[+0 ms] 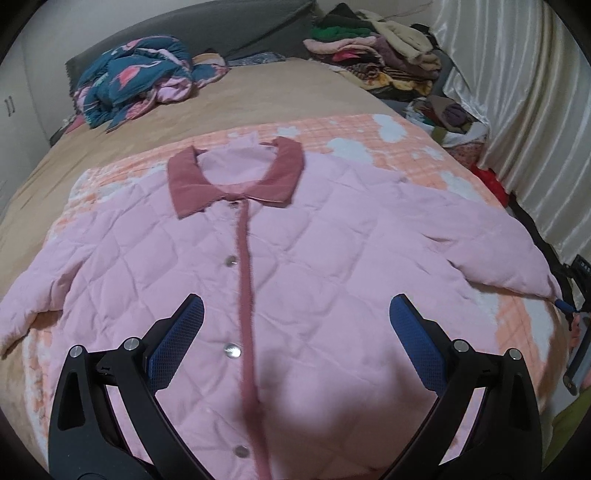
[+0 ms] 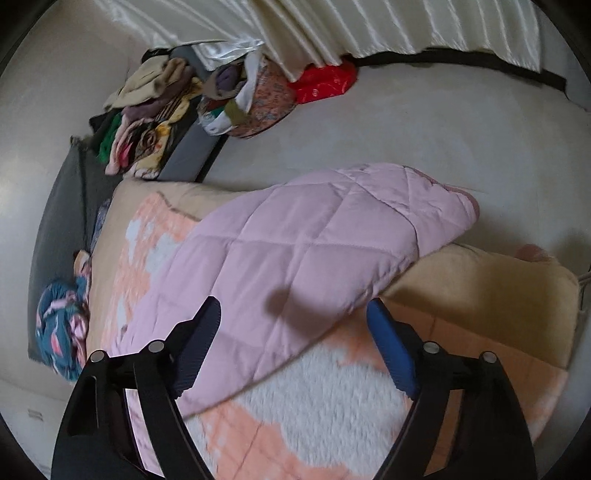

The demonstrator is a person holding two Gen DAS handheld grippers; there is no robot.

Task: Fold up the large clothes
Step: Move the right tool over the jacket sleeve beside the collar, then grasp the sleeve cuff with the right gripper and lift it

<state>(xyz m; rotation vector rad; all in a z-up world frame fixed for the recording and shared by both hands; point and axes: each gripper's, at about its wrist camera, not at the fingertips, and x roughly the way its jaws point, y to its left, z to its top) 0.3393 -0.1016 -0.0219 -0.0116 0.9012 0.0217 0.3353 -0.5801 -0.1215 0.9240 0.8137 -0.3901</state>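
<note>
A pink quilted jacket with a darker pink collar and snap buttons lies flat, front up, sleeves spread, on an orange-and-white blanket. My left gripper is open and empty, hovering over the jacket's lower front beside the button strip. In the right wrist view the jacket's right sleeve stretches across the blanket, its cuff past the bed edge. My right gripper is open and empty, just above the sleeve's near edge.
A bunched blue flamingo-print quilt lies at the bed's far left. A pile of folded clothes sits at the far right by the grey headboard. Bags of clothes and white curtains stand beside the bed.
</note>
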